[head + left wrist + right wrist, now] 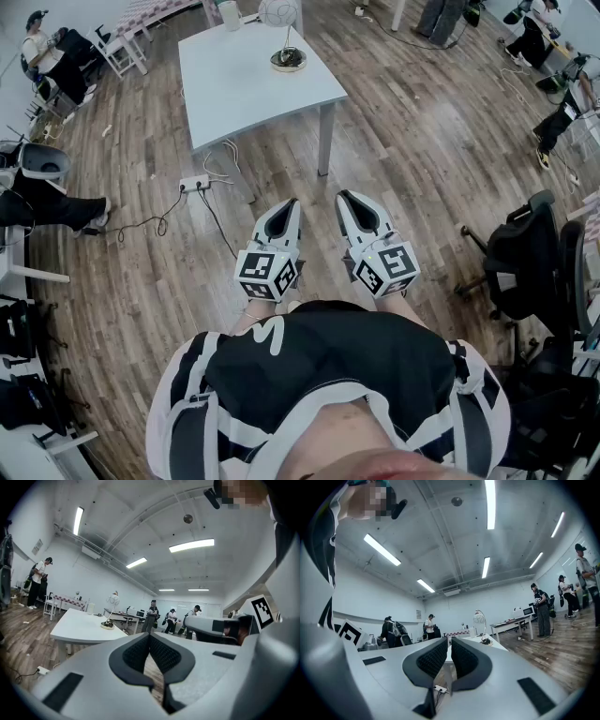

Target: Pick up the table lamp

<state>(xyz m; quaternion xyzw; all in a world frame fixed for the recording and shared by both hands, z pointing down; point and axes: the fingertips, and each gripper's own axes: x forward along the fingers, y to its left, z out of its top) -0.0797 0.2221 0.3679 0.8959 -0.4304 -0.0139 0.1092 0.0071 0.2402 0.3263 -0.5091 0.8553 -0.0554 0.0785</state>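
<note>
Two grippers point level: the left gripper (285,208) has its jaws closed on nothing, the right gripper (352,199) has its jaws a crack apart and empty. The table lamp (286,47) stands upright at the surface's (244,89) far end, well ahead of both and slightly nearer the left jaws.

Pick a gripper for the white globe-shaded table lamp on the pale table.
Right gripper, marginally: its jaws stand slightly apart, while the left gripper is shut. Both look equally far from the white globe-shaded table lamp.
</note>
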